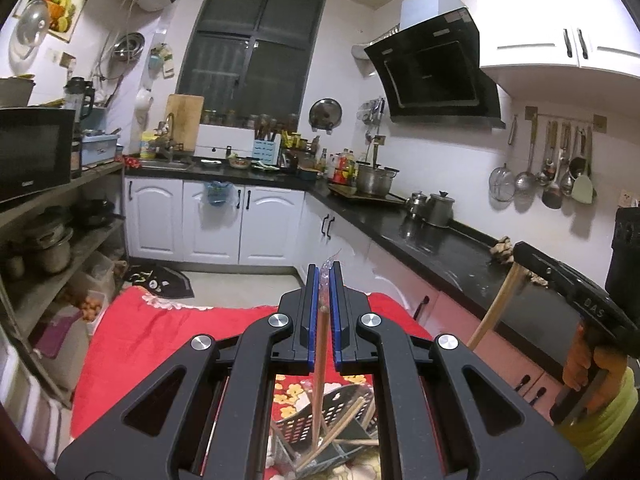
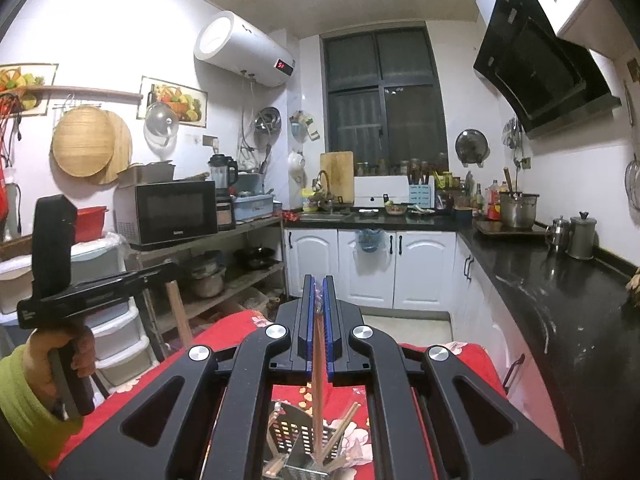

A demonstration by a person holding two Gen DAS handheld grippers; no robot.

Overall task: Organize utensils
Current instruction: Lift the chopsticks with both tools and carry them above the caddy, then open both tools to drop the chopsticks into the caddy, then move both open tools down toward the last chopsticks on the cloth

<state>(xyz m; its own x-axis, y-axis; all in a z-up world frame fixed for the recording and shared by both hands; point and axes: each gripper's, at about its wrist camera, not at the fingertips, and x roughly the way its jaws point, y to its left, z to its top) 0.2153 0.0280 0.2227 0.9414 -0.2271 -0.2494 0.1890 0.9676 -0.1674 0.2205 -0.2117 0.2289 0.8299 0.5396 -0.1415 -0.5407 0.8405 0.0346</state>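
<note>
Below the jaws of each gripper, the black linkage hides most of the perforated utensil holder (image 1: 320,420) and the lower ends of the wooden chopsticks (image 2: 318,384), both cut off by the bottom edge.

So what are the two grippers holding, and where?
Each holds a wooden chopstick near its top end: the left gripper one chopstick, the right gripper another chopstick.

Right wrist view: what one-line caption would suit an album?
Right gripper shut on a chopstick above the perforated holder on a red cloth.
</note>
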